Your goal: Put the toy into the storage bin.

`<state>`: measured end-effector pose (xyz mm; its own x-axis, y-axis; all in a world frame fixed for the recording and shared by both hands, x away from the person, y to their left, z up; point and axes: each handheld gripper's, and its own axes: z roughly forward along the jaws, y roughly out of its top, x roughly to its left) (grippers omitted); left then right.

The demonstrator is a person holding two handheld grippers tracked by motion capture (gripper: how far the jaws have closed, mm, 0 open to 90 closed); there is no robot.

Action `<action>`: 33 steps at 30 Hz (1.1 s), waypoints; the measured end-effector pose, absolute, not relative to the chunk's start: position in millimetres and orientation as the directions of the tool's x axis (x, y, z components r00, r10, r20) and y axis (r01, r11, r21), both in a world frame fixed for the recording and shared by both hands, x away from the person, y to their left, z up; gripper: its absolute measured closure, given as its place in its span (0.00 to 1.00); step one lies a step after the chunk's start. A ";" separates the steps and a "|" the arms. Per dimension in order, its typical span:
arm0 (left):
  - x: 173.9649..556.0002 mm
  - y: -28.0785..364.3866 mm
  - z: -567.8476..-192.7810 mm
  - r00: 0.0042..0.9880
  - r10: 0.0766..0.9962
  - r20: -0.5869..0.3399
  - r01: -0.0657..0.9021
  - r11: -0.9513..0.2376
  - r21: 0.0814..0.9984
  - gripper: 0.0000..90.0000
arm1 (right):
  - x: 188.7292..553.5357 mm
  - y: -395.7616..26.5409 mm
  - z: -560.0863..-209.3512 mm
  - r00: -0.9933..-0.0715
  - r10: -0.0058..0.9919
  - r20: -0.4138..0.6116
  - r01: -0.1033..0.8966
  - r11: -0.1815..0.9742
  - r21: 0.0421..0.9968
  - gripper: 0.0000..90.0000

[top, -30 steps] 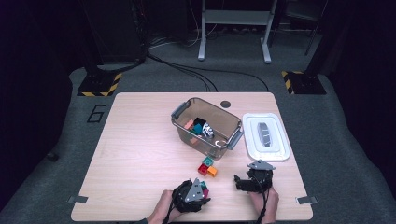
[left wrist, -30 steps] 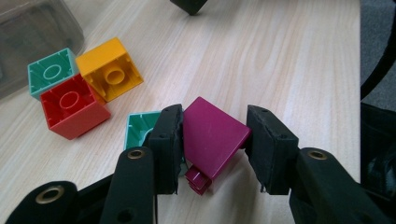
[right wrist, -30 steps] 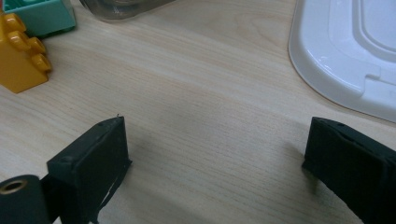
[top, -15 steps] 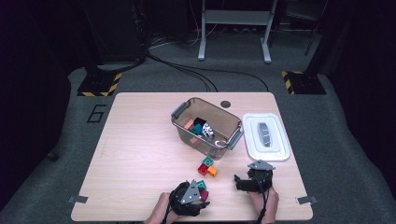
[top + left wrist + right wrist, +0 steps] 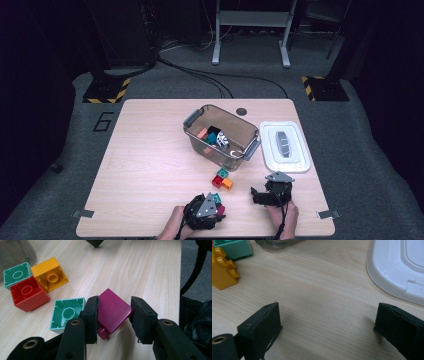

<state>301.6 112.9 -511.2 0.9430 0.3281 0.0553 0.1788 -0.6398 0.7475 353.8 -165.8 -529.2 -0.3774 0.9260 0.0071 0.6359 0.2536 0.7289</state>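
A magenta block (image 5: 113, 311) is shown on the wooden worktop (image 5: 150, 165), near its front edge, between the fingers (image 5: 91, 315) of the left gripper (image 5: 113, 320). The fingers have just been closing and are pressed on opposite sides of the block. The block is seen rotated diamond-wise, one corner directed away from the gripper, with its smooth face upward; no long axis can be made out. A teal block (image 5: 66, 313), open underside up, lies just beside the left finger. A red block (image 5: 27, 293), an orange block (image 5: 50, 273) and a second teal block (image 5: 16, 275) are clustered farther off. The right gripper (image 5: 327, 322) is held over bare worktop, fingers wide apart, near a white lid (image 5: 399, 267).
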 end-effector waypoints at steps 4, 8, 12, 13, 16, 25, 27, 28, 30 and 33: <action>305.5 118.5 -507.6 0.941 0.337 0.024 0.203 -0.619 0.758 0.67 | 353.8 -165.7 -529.2 -0.377 0.926 0.007 0.636 0.253 0.729 0.06; 312.7 127.5 -499.2 0.934 0.356 0.010 0.219 -0.596 0.773 0.67 | 353.8 -165.8 -529.3 -0.378 0.926 0.008 0.635 0.253 0.729 0.06; 320.1 137.4 -488.8 0.929 0.370 -0.005 0.235 -0.580 0.780 0.67 | 353.7 -165.8 -529.2 -0.377 0.926 0.007 0.636 0.253 0.729 0.06; 321.3 139.6 -486.9 0.928 0.371 -0.022 0.245 -0.567 0.787 0.67 | 353.7 -165.7 -529.2 -0.377 0.926 0.008 0.636 0.253 0.729 0.06; 323.2 145.3 -479.9 0.926 0.377 -0.022 0.246 -0.558 0.793 0.67 | 353.7 -165.8 -529.2 -0.378 0.926 0.007 0.635 0.254 0.729 0.06; 344.3 172.9 -451.6 0.893 0.450 0.007 0.261 -0.531 0.806 0.67 | 353.8 -165.7 -529.2 -0.377 0.926 0.007 0.636 0.253 0.729 0.06; 347.9 176.6 -447.6 0.889 0.457 0.014 0.261 -0.531 0.806 0.67 | 353.8 -165.7 -529.2 -0.377 0.926 0.007 0.636 0.253 0.729 0.06; 351.4 180.5 -443.2 0.882 0.471 0.008 0.271 -0.520 0.810 0.67 | 353.9 -165.7 -529.3 -0.376 0.927 0.006 0.635 0.253 0.730 0.06; 356.8 186.7 -435.7 0.874 0.486 0.016 0.271 -0.515 0.813 0.67 | 353.8 -165.7 -529.2 -0.378 0.926 0.007 0.636 0.253 0.729 0.06; 366.5 195.0 -423.2 0.857 0.515 0.037 0.269 -0.506 0.820 0.67 | 353.8 -165.7 -529.3 -0.377 0.926 0.007 0.636 0.253 0.729 0.06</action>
